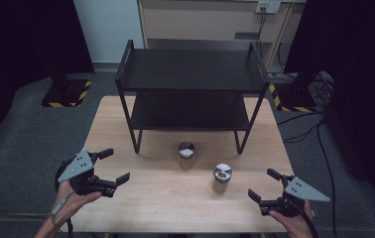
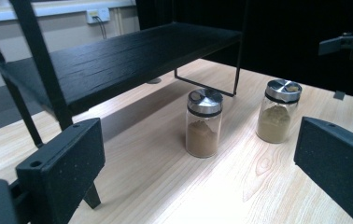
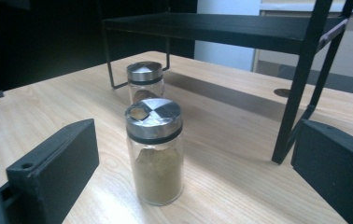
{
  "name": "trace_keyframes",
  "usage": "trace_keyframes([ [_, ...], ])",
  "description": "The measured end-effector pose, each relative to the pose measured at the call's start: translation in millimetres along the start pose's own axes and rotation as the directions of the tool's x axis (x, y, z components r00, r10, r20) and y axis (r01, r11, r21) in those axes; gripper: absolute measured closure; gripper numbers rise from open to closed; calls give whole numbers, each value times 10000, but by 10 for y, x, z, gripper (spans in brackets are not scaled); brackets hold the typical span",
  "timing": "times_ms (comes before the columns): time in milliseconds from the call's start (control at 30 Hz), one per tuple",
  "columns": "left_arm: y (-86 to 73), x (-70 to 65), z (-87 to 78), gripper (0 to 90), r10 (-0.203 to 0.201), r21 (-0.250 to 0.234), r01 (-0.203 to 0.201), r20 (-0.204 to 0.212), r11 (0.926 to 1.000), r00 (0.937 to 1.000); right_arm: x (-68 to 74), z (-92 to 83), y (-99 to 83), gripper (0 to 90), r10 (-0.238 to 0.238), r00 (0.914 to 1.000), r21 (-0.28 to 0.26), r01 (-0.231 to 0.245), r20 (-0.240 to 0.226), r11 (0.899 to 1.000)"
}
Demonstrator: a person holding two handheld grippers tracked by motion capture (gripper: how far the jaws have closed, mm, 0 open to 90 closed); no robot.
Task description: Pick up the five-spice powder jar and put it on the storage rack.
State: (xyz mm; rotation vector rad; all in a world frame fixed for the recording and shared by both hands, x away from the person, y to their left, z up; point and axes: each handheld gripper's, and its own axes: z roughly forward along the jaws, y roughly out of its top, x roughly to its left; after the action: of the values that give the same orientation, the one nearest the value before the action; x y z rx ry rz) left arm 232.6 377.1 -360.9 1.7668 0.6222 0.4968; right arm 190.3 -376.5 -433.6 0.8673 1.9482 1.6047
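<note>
Two glass spice jars with silver lids stand on the wooden table [image 1: 141,198] in front of a black two-tier rack [image 1: 190,74]. The brown-powder jar [image 1: 186,150] [image 2: 204,126] [image 3: 144,81] is nearer the rack. The tan-powder jar [image 1: 222,173] [image 2: 279,112] [image 3: 155,154] stands to its right and closer to the front. My left gripper [image 1: 118,165] [image 2: 198,182] is open at the table's left, aimed at the jars and well short of them. My right gripper [image 1: 260,183] [image 3: 195,179] is open at the front right, with the tan jar just ahead of its jaws, not touched.
The rack's front legs [image 1: 137,141] [image 3: 300,93] stand just behind the jars, and its lower shelf [image 2: 118,60] hangs low over the table. Bare wood lies between the two grippers. Dark carpet and cables [image 1: 319,124] surround the table.
</note>
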Motion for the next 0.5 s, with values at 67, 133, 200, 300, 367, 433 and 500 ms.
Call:
trace_keyframes([
  [67,85,26,32,8,100,172,-101,73,9998,9999,-12,1,10,21,17,9999,40,-17,-115,10000],
  [133,161,53,62,8,171,324,-176,156,9993,9997,-20,7,33,23,52,9997,186,-48,-235,9998],
  [200,226,74,89,8,260,438,-270,220,9987,9994,-27,17,44,23,68,9994,266,-59,-349,9996],
  [300,325,106,123,8,424,627,-444,329,9970,9986,-30,30,61,23,30,9989,364,-13,-464,9993],
  [367,388,133,143,8,489,745,-520,427,9959,9979,-30,33,65,23,29,9987,393,-9,-510,9992],
  [433,448,165,166,9,511,883,-561,572,9945,9971,-28,33,64,23,30,9987,381,-10,-517,9993],
  [500,494,178,189,10,545,968,-606,644,9935,9964,-29,31,65,23,46,9986,380,-26,-523,9993],
])
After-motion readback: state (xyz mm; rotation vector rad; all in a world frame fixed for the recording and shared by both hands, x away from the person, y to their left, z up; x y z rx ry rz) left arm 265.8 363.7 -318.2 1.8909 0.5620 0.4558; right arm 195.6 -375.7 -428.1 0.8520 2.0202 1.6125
